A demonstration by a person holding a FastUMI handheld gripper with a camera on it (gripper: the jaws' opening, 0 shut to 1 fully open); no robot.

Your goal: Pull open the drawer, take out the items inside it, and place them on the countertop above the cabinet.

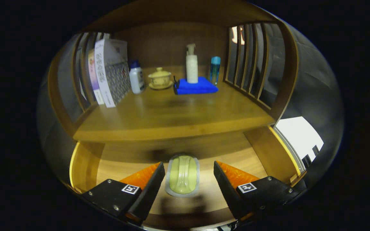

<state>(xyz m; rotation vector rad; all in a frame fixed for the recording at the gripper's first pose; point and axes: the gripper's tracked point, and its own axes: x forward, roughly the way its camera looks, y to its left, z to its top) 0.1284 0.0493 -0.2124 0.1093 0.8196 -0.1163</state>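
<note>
The hand-held gripper [189, 179] hangs over the pulled-out drawer [85, 160] with its fingers spread wide, touching nothing. Between the fingers, on the drawer's pale wooden floor, lies a pale green oblong item [183, 175] with a raised ridge along its length, seated in a grey rim or tray; it is glossy and rounded, and what it is cannot be told. It lies near the drawer's middle, apart from both side walls.

Above and beyond the drawer is the table [172, 118], the cabinet's wooden top, set inside a wooden alcove with slatted sides. At its far left stand upright boxes or books [109, 72], the nearest white with a patterned face; the writing on their spines is too small to read. Just right of them stands a white bottle with a blue cap [136, 78], its label unreadable. Next comes a cream lidded cup on a saucer [160, 79]. Right of that a folded blue cloth [195, 86] lies flat, with a tall white pump bottle [191, 64] standing on its far part. A slim blue bottle [215, 70] stands just beside the cloth's far right corner.
</note>
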